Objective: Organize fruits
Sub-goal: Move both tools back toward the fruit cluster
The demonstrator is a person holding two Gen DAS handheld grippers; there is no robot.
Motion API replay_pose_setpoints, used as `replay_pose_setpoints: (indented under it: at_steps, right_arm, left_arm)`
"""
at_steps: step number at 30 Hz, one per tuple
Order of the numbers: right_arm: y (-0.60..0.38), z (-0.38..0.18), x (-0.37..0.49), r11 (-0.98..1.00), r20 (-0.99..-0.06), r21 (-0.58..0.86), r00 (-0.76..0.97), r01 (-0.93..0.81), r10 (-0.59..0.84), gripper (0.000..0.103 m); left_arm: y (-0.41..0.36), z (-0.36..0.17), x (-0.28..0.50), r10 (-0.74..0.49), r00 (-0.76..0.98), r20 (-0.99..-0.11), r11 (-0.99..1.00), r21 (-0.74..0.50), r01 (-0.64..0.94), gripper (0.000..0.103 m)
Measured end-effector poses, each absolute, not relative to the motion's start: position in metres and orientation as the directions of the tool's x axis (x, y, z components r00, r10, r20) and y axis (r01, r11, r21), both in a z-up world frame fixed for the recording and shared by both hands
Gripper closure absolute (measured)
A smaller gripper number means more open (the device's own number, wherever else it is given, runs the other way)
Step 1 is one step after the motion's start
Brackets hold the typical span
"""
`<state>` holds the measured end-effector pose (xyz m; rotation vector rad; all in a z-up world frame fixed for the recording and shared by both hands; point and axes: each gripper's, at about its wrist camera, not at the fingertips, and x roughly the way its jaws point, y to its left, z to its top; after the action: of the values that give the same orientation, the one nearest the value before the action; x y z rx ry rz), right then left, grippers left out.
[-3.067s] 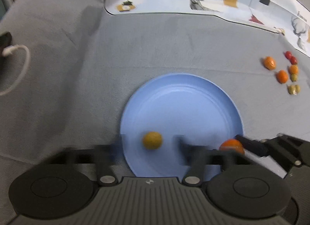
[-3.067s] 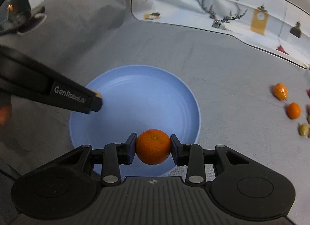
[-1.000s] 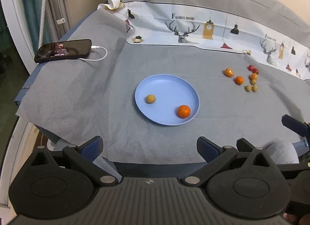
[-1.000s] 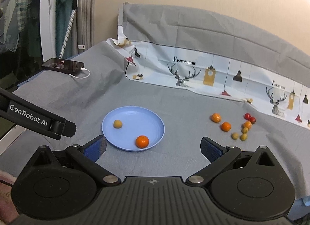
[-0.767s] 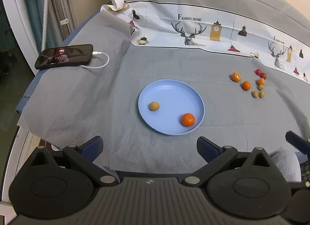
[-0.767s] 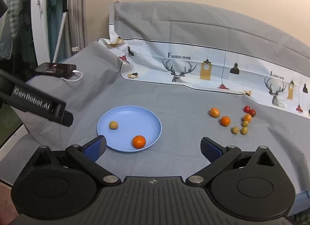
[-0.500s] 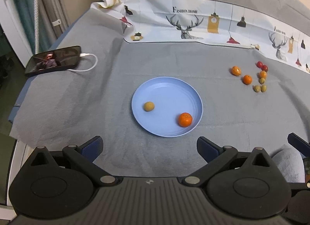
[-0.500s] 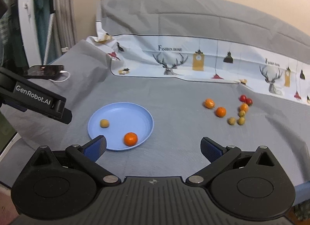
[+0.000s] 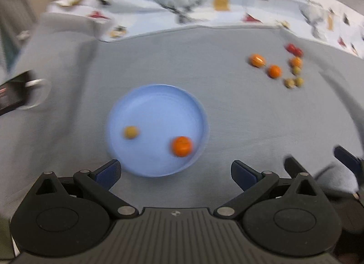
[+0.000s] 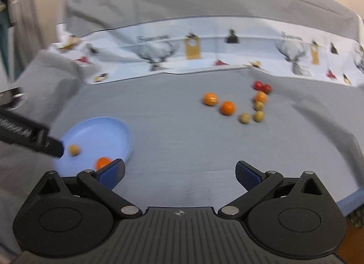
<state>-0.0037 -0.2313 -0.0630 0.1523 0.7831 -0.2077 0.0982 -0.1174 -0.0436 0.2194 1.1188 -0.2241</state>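
A blue plate [image 9: 159, 105] lies on the grey cloth and holds a small tan fruit [image 9: 130, 132] and an orange [image 9: 182, 146]. My left gripper [image 9: 175, 172] is open and empty, just in front of the plate's near rim. Several loose fruits [image 9: 274, 71] lie in a cluster at the far right: oranges, red ones and tan ones. In the right wrist view the plate [image 10: 109, 130] is at the left and the cluster [image 10: 227, 107] lies ahead. My right gripper [image 10: 179, 173] is open and empty above bare cloth. Both views are blurred.
A phone with a white cable [image 9: 11, 95] lies at the far left. A white printed cloth with deer [image 10: 193, 50] runs along the back. The table's front right edge [image 10: 348, 202] shows in the right wrist view. The left gripper's finger [image 10: 31, 136] reaches over the plate's left side.
Both grippers have moved forward and lower toward the table. The right gripper has swung to the right, toward the loose fruit cluster. Both stay open and empty.
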Motion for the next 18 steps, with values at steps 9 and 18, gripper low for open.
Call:
replay_pose_setpoints:
  at_steps: [9, 18]
  right_arm:
    - [-0.333, -0.135, 0.055, 0.871, -0.723, 0.006, 0.604, 0.492, -0.336, 0.001]
    - [-0.405, -0.207, 0.134, 0.857, -0.742, -0.019, 0.566, 0.516, -0.358, 0.001]
  left_arm:
    - [-0.220, -0.085, 0.175, -0.100, 0.433, -0.896, 0.901, 0.103, 0.421, 0.000]
    - [-0.309, -0.152, 0.298, -0.104, 0.483, -0.869, 0.850, 0.174, 0.497, 0.000]
